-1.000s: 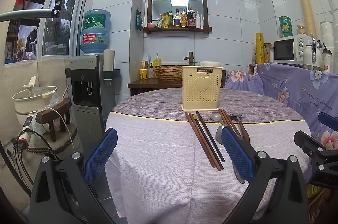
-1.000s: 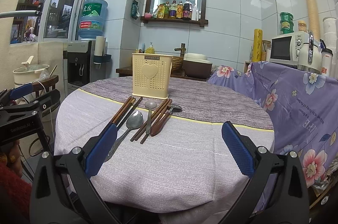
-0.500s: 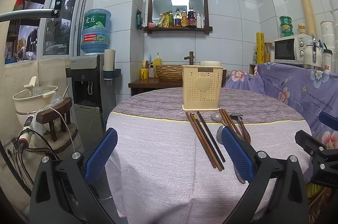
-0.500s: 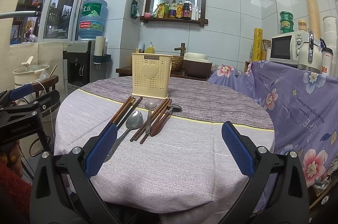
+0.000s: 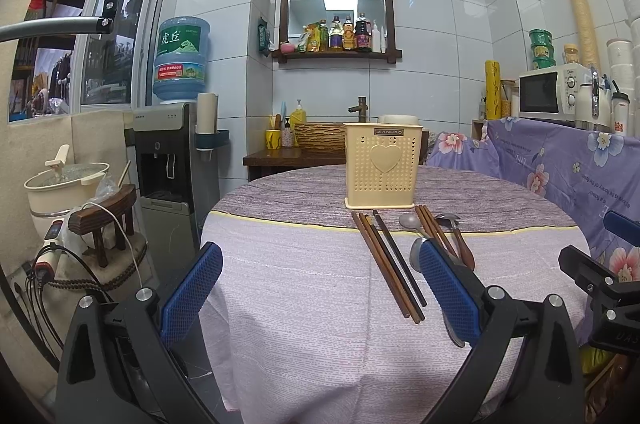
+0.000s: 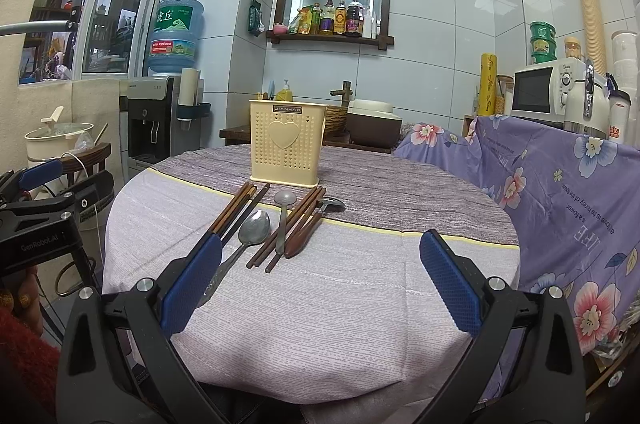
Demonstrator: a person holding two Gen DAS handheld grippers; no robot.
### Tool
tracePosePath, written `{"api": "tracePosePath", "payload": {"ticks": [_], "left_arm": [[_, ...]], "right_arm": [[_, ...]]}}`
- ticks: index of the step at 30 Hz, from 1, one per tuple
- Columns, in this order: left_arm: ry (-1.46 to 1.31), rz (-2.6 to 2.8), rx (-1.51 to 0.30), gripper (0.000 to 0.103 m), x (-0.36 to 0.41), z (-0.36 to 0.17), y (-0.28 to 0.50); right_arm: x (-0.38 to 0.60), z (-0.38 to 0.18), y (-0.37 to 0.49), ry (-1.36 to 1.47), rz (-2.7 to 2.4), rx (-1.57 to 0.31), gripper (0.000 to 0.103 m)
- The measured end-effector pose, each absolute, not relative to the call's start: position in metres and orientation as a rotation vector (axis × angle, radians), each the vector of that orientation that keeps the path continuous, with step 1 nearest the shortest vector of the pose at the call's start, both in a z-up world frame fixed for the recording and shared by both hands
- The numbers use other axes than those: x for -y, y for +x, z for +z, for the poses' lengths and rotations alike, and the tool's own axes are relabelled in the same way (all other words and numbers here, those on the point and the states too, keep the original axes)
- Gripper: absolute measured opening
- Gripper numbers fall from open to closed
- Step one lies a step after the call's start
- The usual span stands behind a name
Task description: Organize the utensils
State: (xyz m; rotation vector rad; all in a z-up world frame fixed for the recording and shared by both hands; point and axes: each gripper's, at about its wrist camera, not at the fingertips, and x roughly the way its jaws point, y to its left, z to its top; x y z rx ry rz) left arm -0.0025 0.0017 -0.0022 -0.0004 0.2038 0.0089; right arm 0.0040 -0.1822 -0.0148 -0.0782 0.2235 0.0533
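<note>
while both the left gripper (image 5: 320,288) and right gripper (image 6: 320,284) are held agape, utensils (image 6: 276,224) are seen beside the holder (image 6: 286,143) near the table's (image 6: 320,304) far edge

Near tablecloth (image 6: 340,324) bare, free approach; utensil row (image 6: 276,224) w/ holder (image 6: 285,143) behind blocks centre

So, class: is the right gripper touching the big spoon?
Apart. The right wrist view shows the right gripper open above the tablecloth, empty, with the big spoon lying beyond it.
</note>
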Motion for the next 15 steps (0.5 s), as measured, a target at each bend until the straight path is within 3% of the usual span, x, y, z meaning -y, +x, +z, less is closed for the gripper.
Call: {"api": "tracePosePath", "payload": {"ticks": [15], "left_arm": [[-0.001,0.011,-0.206,0.098,-0.0054,-0.005,-0.0012]], "right_arm": [[0.1816,-0.0148,0.0037,-0.078,0.054,-0.226,0.097]]}}
